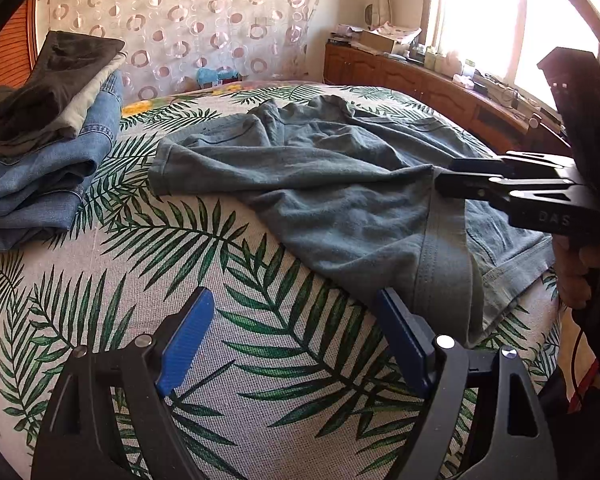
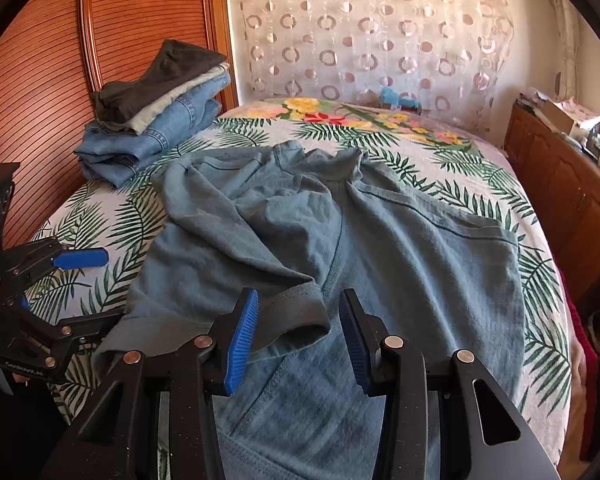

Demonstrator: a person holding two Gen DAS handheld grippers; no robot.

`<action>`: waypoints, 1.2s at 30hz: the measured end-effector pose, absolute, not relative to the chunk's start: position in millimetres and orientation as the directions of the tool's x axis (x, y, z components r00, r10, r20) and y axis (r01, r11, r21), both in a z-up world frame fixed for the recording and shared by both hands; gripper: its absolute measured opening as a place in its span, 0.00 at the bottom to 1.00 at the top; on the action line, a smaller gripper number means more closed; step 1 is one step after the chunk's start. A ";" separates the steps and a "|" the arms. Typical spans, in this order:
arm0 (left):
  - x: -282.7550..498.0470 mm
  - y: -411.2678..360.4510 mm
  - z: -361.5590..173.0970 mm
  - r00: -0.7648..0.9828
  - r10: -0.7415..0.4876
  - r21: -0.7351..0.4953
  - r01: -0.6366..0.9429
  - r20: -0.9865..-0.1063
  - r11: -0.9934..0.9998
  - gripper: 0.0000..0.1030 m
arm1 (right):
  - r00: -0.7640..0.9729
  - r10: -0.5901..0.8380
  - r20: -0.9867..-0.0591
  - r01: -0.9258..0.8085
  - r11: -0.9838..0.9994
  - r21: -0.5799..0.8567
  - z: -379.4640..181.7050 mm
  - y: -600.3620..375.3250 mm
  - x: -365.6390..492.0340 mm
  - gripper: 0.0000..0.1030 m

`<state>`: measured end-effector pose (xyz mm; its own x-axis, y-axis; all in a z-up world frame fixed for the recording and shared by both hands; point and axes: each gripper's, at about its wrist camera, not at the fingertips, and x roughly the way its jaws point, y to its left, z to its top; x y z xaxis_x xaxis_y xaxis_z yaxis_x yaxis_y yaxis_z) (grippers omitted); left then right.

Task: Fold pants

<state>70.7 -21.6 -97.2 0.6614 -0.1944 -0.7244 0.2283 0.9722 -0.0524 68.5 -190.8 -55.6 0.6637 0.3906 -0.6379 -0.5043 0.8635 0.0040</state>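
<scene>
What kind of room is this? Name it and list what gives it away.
Most likely a bedroom: a bed with a palm-leaf cover, a wooden headboard, a stack of folded clothes beside it, and blue-grey pants spread out for folding.

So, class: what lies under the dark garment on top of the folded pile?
Under the dark garment show a pale folded piece and blue jeans. Anything deeper in the pile is covered.

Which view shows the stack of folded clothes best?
The right wrist view: the stack of folded clothes sits whole against the headboard, its dark, pale and denim layers distinct. The left wrist view pushes the stack to the left edge, stretched by the fisheye, with its near end partly cut off.
</scene>
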 end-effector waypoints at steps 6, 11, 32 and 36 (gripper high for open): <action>71.2 -21.7 -96.9 0.661 -0.198 -0.059 0.227 -0.724 0.972 0.81 | 0.617 0.400 -0.678 -0.508 0.860 0.045 -64.1 -185.3 82.6 0.33; 66.3 -14.5 -85.3 0.678 -0.256 -0.137 0.225 -0.689 0.965 0.81 | 0.623 0.430 -0.653 -0.532 0.845 0.049 -55.7 -184.1 72.9 0.10; 76.6 -64.9 -45.4 0.690 -0.329 -0.095 0.355 -0.645 0.930 0.81 | 0.781 0.436 -0.448 -0.477 0.879 0.023 -6.7 -256.5 -26.5 0.07; 76.9 -71.8 -45.1 0.684 -0.338 -0.095 0.367 -0.647 0.925 0.81 | 0.793 0.418 -0.444 -0.460 0.888 0.014 -4.9 -264.7 -41.9 0.07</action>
